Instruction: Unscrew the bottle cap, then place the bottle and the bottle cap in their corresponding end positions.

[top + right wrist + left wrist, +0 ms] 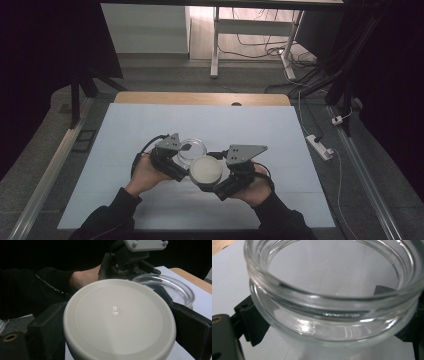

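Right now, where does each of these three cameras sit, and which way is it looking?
High view: above the table's near edge, looking forward and down; both forearms, left tongs, right tongs.
Left gripper view: rides the left tongs, facing the glass jar between its jaws.
Right gripper view: rides the right tongs, facing the white lid they clamp.
All three show the jar.

A clear glass jar [332,302] sits open-mouthed between the left gripper [332,322]'s two black jaws, one pressing its wall at the lower left and the other at the right edge. Its thick rim and threaded neck catch bright glints. Beneath lies a pale blue table cover [227,280], with a strip of wooden tabletop [220,245] at the upper left corner.
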Demonstrator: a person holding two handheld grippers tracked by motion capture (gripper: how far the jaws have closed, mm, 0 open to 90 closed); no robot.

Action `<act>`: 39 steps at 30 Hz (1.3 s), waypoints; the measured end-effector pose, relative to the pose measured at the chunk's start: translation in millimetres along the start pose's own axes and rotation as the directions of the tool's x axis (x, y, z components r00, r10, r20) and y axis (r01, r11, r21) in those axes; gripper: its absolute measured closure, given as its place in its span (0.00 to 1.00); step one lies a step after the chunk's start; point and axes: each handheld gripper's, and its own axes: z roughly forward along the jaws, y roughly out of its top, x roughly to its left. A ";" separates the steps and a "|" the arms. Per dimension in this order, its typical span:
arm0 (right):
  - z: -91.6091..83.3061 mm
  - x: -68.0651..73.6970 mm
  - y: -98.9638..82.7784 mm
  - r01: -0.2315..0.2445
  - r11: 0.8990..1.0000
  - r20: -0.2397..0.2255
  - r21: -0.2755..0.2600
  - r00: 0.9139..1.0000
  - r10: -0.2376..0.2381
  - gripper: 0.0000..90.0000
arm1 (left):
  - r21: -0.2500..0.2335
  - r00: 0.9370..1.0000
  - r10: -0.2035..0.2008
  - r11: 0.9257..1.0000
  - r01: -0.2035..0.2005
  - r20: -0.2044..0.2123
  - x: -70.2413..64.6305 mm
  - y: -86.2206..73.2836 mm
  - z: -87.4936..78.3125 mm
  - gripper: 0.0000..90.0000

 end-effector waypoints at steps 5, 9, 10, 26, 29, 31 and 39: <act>0.1 6.0 -0.7 0.005 1.000 0.006 0.000 1.000 -0.005 0.08 | -0.011 1.000 -0.018 1.000 0.018 -0.026 6.4 2.6 -0.3 0.09; 1.2 10.3 -4.4 0.006 1.000 0.009 0.008 1.000 -0.006 0.08 | -0.018 0.999 -0.030 0.999 0.030 -0.039 10.7 4.5 0.7 0.09; 1.4 10.9 -5.7 0.007 1.000 0.011 0.011 1.000 -0.007 0.08 | -0.019 0.999 -0.034 0.999 0.033 -0.042 11.6 5.0 1.3 0.09; 7.3 13.0 -28.4 -0.015 0.999 0.032 0.033 0.999 0.014 0.08 | -0.033 0.995 -0.055 0.998 0.052 -0.088 22.5 13.4 13.2 0.09; 9.7 13.0 -31.8 -0.016 0.999 0.037 0.038 0.999 0.015 0.08 | -0.032 0.994 -0.058 0.998 0.055 -0.095 24.9 13.9 17.0 0.09; 11.6 12.8 -34.4 -0.017 0.999 0.039 0.036 0.999 0.016 0.08 | -0.030 0.993 -0.059 0.998 0.056 -0.099 26.1 14.2 19.5 0.09; 18.0 9.6 -45.4 -0.017 0.999 0.061 0.037 0.998 0.015 0.08 | -0.038 0.991 -0.068 0.997 0.063 -0.119 31.9 15.4 26.7 0.09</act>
